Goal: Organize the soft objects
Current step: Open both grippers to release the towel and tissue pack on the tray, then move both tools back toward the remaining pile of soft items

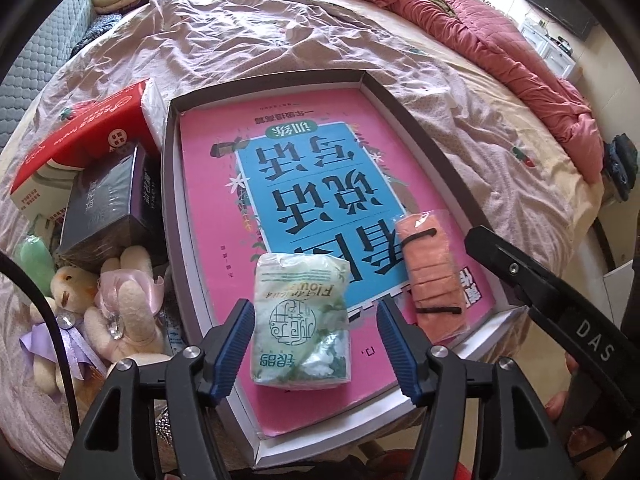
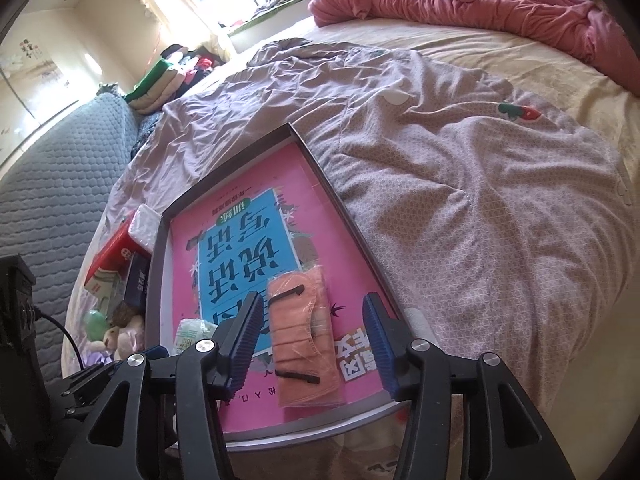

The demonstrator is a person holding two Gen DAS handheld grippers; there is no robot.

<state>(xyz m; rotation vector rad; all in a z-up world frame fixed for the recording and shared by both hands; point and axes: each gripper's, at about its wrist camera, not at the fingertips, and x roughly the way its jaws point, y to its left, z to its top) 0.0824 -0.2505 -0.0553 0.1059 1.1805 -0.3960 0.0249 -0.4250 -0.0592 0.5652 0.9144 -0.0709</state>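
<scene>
Both jaws spread, pads clear: left gripper straddling the green tissue pack, right gripper over the orange packet at its 3 o'clock, both seemingly set flat in the tray

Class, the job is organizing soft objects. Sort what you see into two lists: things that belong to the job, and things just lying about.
Job:
tissue pack
orange cloth pack
tray
plush bears

Lying about:
red box
dark box
pink quilt
folded clothes
</scene>
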